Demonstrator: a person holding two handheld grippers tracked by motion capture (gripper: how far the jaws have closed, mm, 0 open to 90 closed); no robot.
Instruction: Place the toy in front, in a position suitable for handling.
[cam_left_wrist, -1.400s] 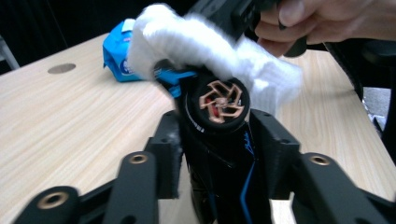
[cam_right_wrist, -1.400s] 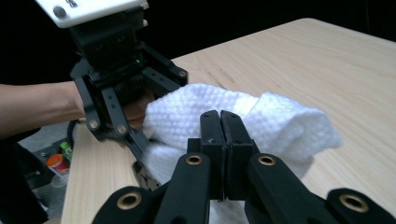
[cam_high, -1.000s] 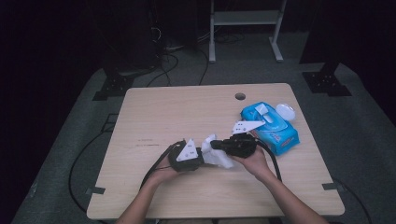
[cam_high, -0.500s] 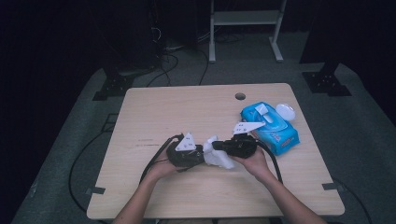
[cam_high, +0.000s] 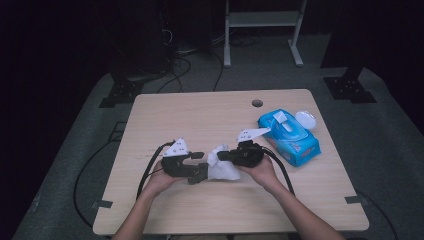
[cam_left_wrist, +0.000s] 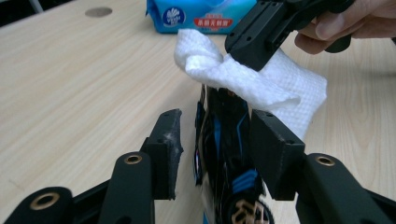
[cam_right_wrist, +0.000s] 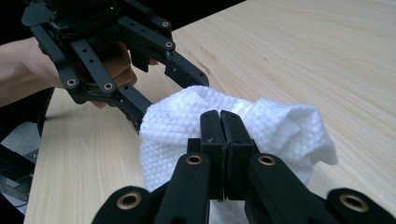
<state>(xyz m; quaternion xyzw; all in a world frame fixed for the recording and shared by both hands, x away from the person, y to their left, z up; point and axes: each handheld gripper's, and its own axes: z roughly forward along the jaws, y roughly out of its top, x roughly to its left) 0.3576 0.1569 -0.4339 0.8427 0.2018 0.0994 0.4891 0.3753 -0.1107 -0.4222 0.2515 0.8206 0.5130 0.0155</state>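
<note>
A white textured wipe (cam_high: 223, 171) lies bunched between both grippers near the table's front middle. My right gripper (cam_right_wrist: 220, 119) is shut on that wipe (cam_right_wrist: 280, 126). In the left gripper view the wipe (cam_left_wrist: 280, 84) drapes over the top of a thin dark object with blue markings (cam_left_wrist: 224, 140). This object stands between the jaws of my left gripper (cam_left_wrist: 215, 126). Those jaws have just been opening: a gap shows at one pad, while the other lies against the object. In the high view my left gripper (cam_high: 200, 166) faces my right gripper (cam_high: 223, 155).
A blue pack of wipes (cam_high: 290, 136) with its flap up lies at the right of the wooden table (cam_high: 200, 115), with a white round lid (cam_high: 306, 120) beside it. A cable hole (cam_high: 257, 103) sits near the far edge. Cables trail from both grippers toward the front.
My left hand has slid to the left, away from the right gripper, and its jaws have parted. The right gripper has stayed put, shut on the wipe.
</note>
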